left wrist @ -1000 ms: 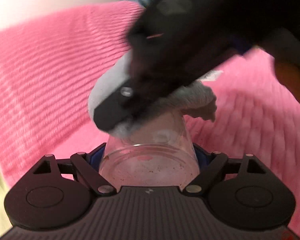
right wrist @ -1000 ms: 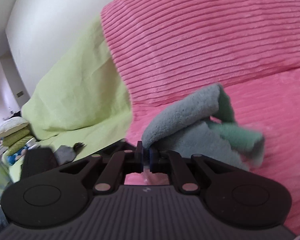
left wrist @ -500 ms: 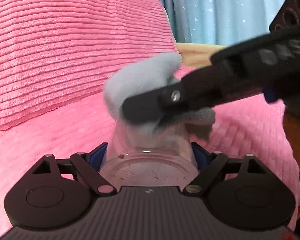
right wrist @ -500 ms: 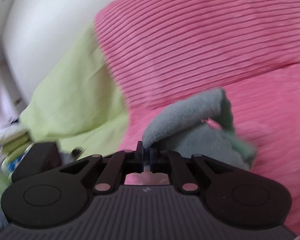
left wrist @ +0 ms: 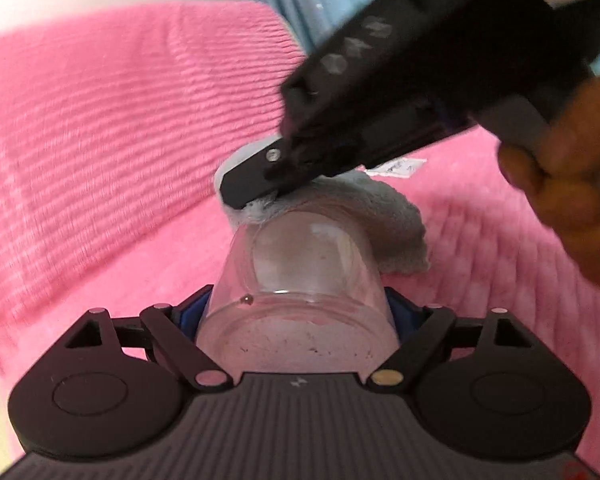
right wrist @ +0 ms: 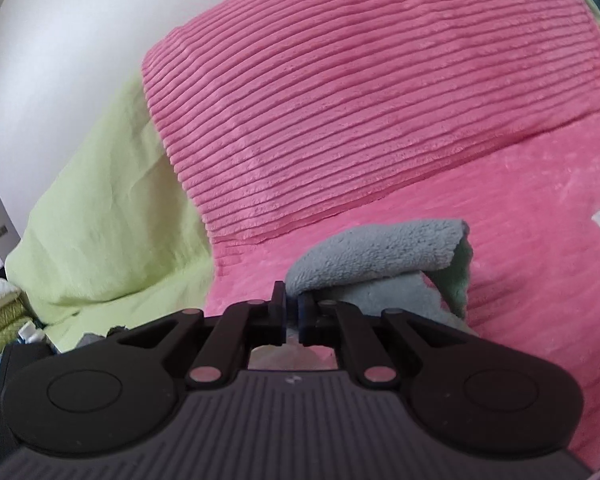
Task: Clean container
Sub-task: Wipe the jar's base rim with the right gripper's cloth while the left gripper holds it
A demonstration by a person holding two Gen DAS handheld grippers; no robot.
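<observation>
Since half a second ago: right gripper (left wrist: 252,184) and its cloth (left wrist: 384,216) have dropped from above the container's far end onto it; camera view has rolled.

Item: container (left wrist: 300,280), clear glass jar, lying between the left gripper (left wrist: 298,312) fingers, which are clenched on its sides, base toward the camera, mouth away.
Contents: no liquid or goods seen; dark specks and a smear on the base, one small droplet or crumb on the wall near the left finger.
Tool: grey cloth, pinched between the right gripper fingers, draped over the jar's far end.
Step, as judged: wiping the mouth and rim. Next calls for pushing cloth deeper inside toward the speckled base while the left grip holds firm.
Surroundings: pink ribbed cushion (right wrist: 360,100), green blanket (right wrist: 100,208), person's hand (left wrist: 572,184).
</observation>
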